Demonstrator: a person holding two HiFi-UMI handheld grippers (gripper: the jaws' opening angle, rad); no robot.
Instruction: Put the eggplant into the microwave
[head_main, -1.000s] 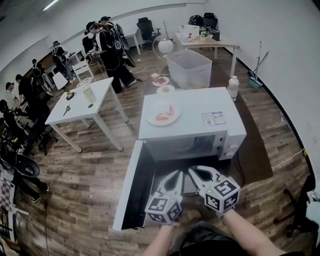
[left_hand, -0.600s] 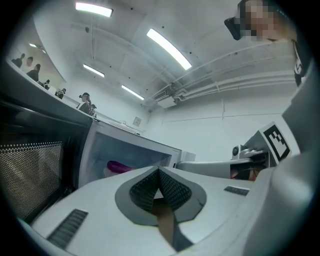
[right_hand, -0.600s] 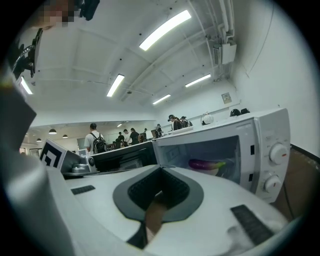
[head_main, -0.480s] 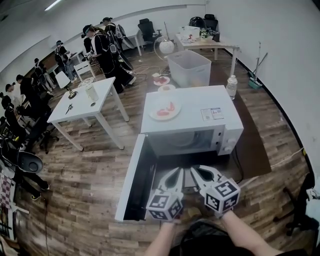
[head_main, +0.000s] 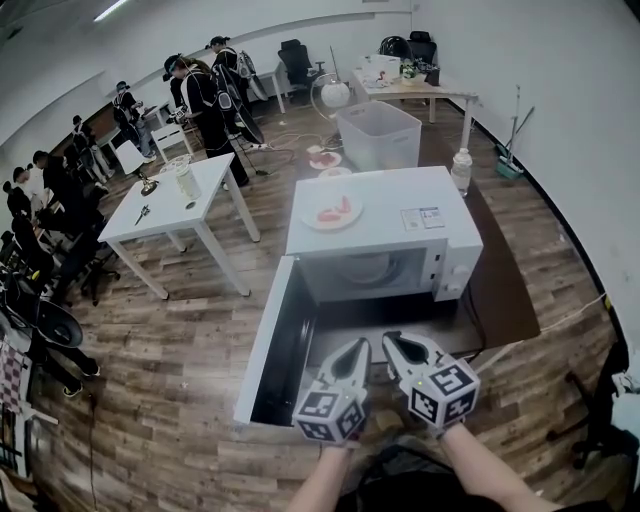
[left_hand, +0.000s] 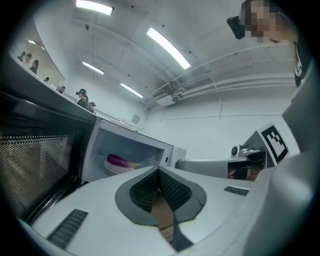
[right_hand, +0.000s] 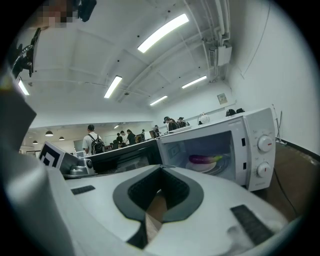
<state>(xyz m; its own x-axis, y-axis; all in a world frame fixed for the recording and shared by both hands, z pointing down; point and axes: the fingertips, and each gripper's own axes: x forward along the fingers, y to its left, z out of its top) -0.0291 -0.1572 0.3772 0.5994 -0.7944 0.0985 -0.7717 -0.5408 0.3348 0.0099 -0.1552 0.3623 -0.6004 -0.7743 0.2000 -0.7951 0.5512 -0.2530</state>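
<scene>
Wood-floored office, with the microwave (head_main: 390, 240) door (head_main: 272, 345) left swung open.
On the inner plate (right_hand: 212, 166) the eggplant (right_hand: 202, 159) is already laid; left tool (head_main: 356, 348) and right tool (head_main: 390, 340) are clenched empty, held clear.

Lost from the head view in the dim cavity of the microwave (head_main: 385, 195): the eggplant (right_hand: 202, 159). Partly masked by the left gripper (left_hand: 159, 171) in its own view, the turntable plate (left_hand: 114, 169). Door (left_hand: 35, 165) sliced by that view's left edge. Too small to name, red food (head_main: 338, 211) on the roof plate (head_main: 306, 216); label (head_main: 421, 218) unreadable. Forearms (head_main: 490, 480) cropped at bottom.
</scene>
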